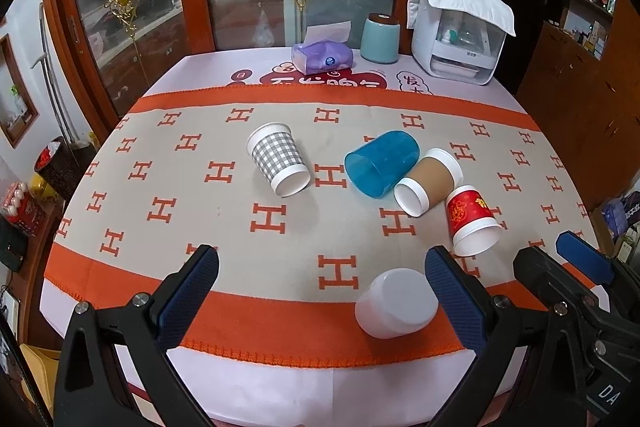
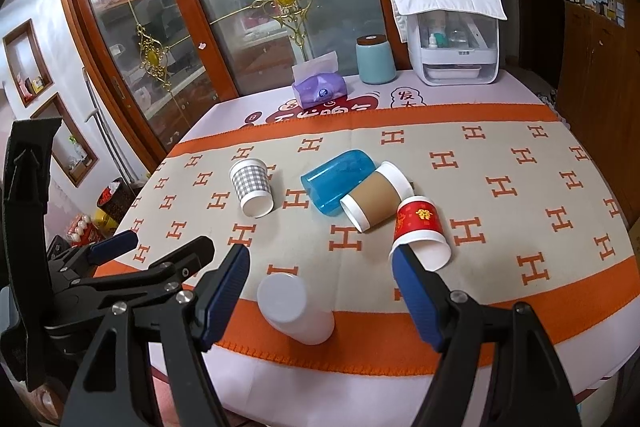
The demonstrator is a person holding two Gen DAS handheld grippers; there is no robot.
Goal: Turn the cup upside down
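Observation:
Several cups lie on their sides on the H-patterned cloth: a grey checked paper cup [image 1: 279, 159] [image 2: 252, 187], a blue plastic cup [image 1: 382, 163] [image 2: 338, 181], a brown-sleeved cup [image 1: 430, 182] [image 2: 376, 195], a red paper cup [image 1: 472, 219] [image 2: 420, 231]. A white plastic cup [image 1: 396, 303] [image 2: 294, 307] stands upside down near the front edge. My left gripper [image 1: 322, 279] is open and empty, just left of the white cup. My right gripper [image 2: 320, 279] is open and empty, above the white cup; it also shows in the left wrist view [image 1: 560, 267].
At the table's back stand a purple tissue pack [image 1: 322, 57] [image 2: 318, 89], a teal jar [image 1: 380, 38] [image 2: 376, 61] and a white appliance under a cloth [image 1: 460, 31] [image 2: 452, 35]. Glass cabinet doors stand behind. The table's front edge is close below the grippers.

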